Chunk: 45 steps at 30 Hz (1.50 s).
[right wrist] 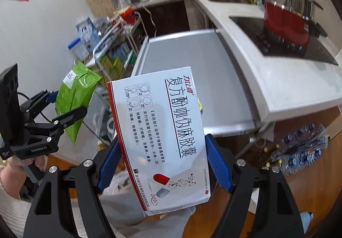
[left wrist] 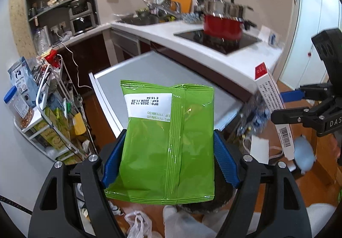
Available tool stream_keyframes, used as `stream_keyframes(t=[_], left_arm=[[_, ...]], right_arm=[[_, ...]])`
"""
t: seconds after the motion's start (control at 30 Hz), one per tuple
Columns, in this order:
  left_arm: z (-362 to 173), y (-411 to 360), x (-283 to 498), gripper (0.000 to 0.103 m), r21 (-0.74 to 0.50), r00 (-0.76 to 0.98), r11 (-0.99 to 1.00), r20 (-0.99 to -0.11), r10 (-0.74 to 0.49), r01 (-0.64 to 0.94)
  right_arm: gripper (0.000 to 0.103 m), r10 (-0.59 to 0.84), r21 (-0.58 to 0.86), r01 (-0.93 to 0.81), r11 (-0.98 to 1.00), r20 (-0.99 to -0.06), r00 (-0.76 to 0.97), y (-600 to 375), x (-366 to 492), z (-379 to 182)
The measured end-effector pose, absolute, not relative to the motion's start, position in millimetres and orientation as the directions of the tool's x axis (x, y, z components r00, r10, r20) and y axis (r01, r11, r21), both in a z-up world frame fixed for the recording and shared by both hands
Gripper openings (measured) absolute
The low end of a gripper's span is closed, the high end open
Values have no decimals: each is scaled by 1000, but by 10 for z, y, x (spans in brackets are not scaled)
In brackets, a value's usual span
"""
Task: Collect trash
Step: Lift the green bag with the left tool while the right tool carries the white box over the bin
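The left tongs [left wrist: 168, 161] are closed on a green foil packet [left wrist: 166, 141], with the blue pads [left wrist: 224, 159] pressing its two side edges. The packet stands upright in the air between them, and its white date label is at the top. In the right wrist view the same left tongs [right wrist: 64, 107] and the green packet [right wrist: 75, 99] appear at the left, held by a hand [right wrist: 35, 163] near the white wall.

The right tongs [right wrist: 162, 161] are closed on a white medicine box [right wrist: 160, 137] with a red edge and Chinese print. The box is tilted, and the blue pads touch its long sides. In the left wrist view the right tongs [left wrist: 299, 99] show at the right edge with the same box [left wrist: 272, 107].

Behind both things is a gray pulled-out panel [left wrist: 162, 71] under the white worktop [left wrist: 241, 58]. A red pot [left wrist: 222, 26] stands on the black cooktop [left wrist: 218, 40]. A wire rack [left wrist: 53, 114] full of packages is at the left. On the wooden floor lie a white plastic bag [left wrist: 136, 223] and blue blister packs [right wrist: 299, 150].
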<state>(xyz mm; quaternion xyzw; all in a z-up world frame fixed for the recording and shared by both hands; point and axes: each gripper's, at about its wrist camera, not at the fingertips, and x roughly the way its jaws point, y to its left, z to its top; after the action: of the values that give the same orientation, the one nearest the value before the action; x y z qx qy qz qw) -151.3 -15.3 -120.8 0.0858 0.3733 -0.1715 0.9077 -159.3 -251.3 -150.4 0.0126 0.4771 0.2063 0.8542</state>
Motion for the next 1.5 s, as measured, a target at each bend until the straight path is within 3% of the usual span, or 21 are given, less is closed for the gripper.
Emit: stream_keyframes(t=[0.63,1.5], left_arm=[[-2488,-504,-1678,77,2,395,908,-901,-181,419],[-3344,-676,-1519,77,24,262,914,-961,-90,405]], right_arm=[[75,314,267,-215,939,-923,223,-2672,-1642,-2765],[75,273,252,-181,951,-957,101,-2609,-1183,-3613]])
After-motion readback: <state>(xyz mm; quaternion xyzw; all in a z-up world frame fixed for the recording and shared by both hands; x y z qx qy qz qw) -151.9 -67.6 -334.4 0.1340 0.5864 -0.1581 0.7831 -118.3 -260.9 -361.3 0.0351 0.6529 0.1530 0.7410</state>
